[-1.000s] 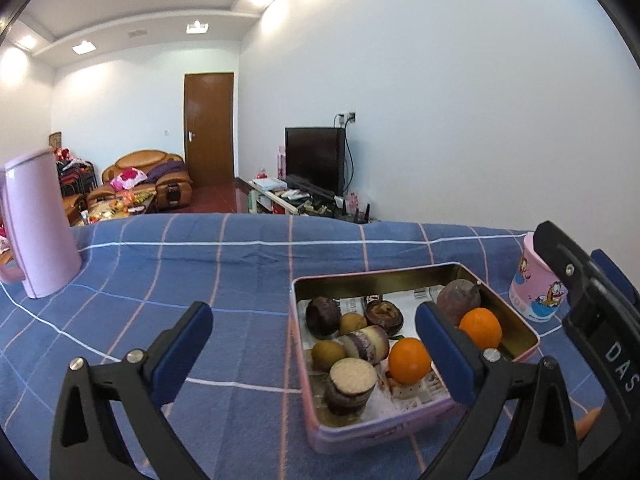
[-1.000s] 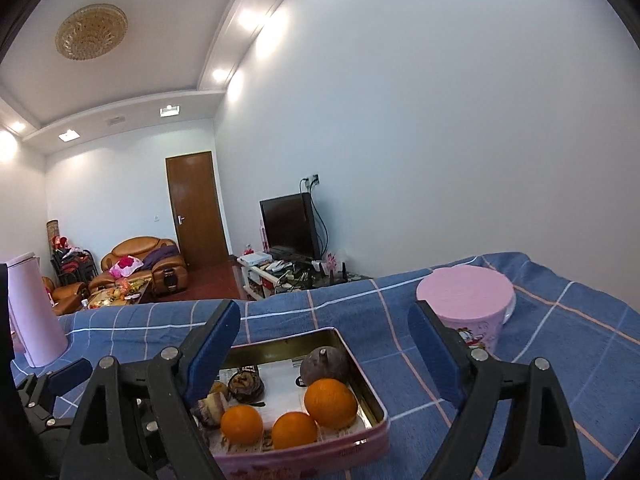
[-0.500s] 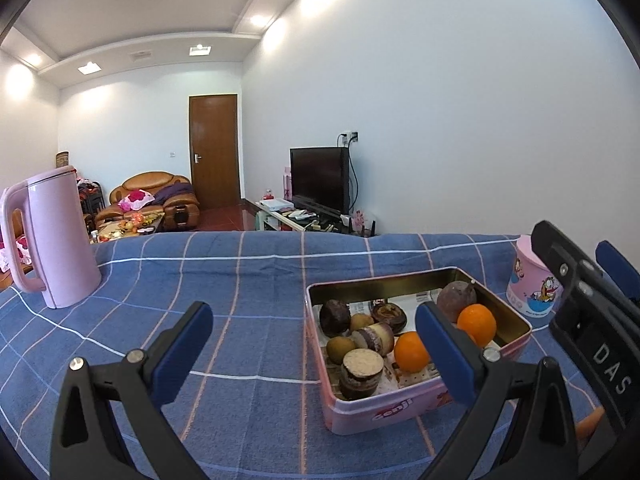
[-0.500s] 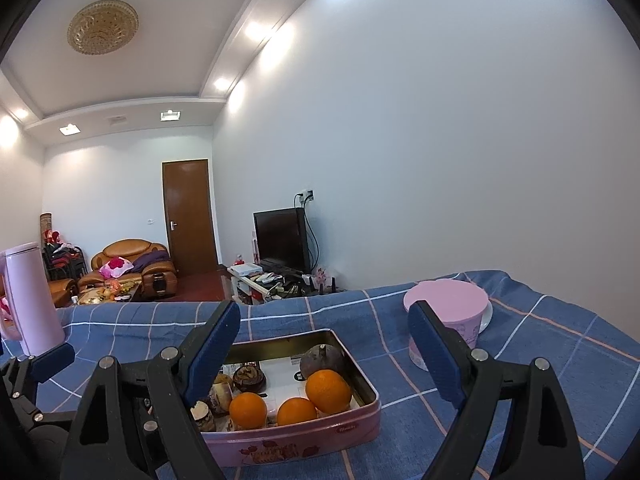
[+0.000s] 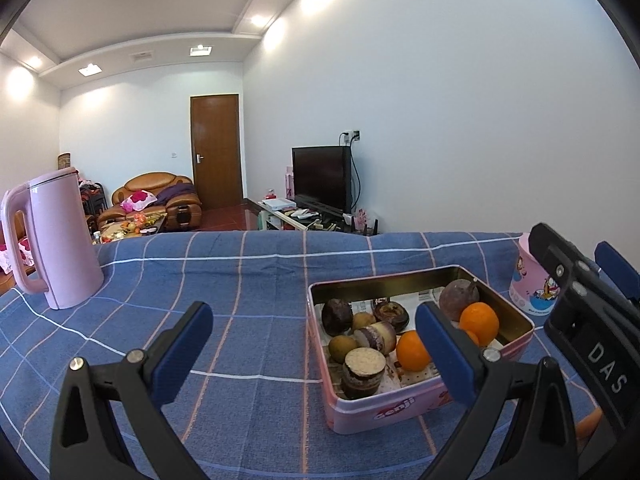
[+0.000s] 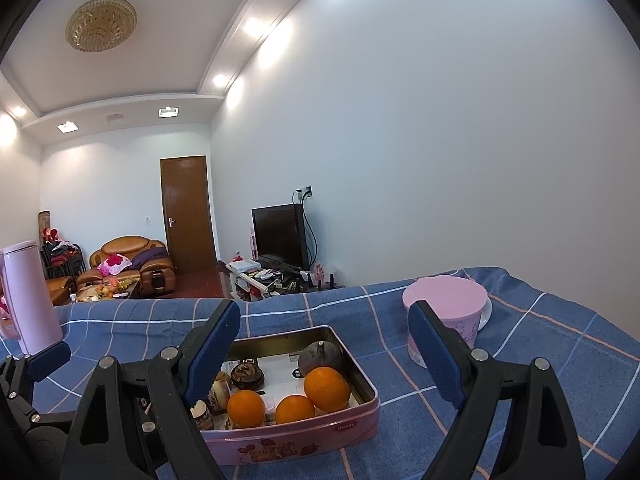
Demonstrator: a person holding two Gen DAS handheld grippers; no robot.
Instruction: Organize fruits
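An open pink tin [image 5: 380, 412] [image 6: 300, 436] sits on the blue checked tablecloth. It holds oranges [image 6: 326, 386] [image 5: 412, 350], a dark round fruit [image 6: 320, 354] [image 5: 456, 300], small brown fruits [image 5: 342, 348] and cut purple pieces [image 5: 364, 368]. My left gripper [image 5: 312, 344] is open just short of the tin's left half, with nothing between its fingers. My right gripper [image 6: 324, 348] is open in front of the tin and holds nothing. In the left wrist view the right gripper [image 5: 580, 300] shows at the right edge.
A pink lidded cup [image 6: 444, 308] [image 5: 532, 280] stands to the right of the tin. A tall pink kettle [image 5: 56, 240] [image 6: 28, 292] stands at the far left of the table. Bare cloth [image 5: 200, 280] lies between kettle and tin. A living room lies beyond the far edge.
Both views have shifted only slightly, and the tin now looks a little flatter and lower. The jaws of both grippers stand as wide as before. Nothing was taken hold of.
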